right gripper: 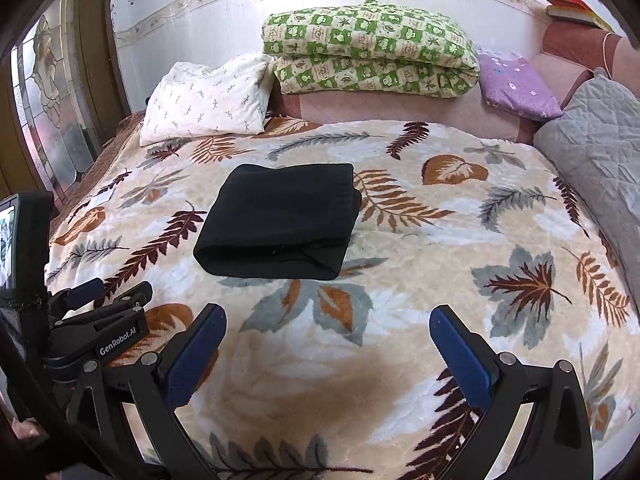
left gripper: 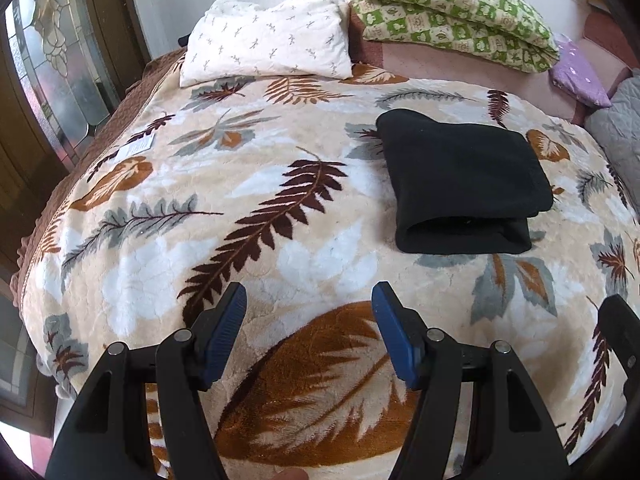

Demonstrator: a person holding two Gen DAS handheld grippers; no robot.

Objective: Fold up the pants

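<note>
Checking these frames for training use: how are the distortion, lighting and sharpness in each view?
Left wrist view: strong fisheye bulge, dark corners, even daylight; the folded black pants show little surface detail. Right wrist view: same bulge; the leaf-print blanket is sharp, with a soft shadow by the near edge.

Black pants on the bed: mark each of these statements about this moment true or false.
1. The black pants lie folded into a compact stack. True.
2. The left tongs grip the pants. False: they are open and empty, short of the pants.
3. The right tongs are open with nothing between them. True.
4. The pants rest on the white pillow. False: they rest on the leaf-pattern blanket, apart from the pillow.
5. A green checked quilt lies folded near the wall. True.
</note>
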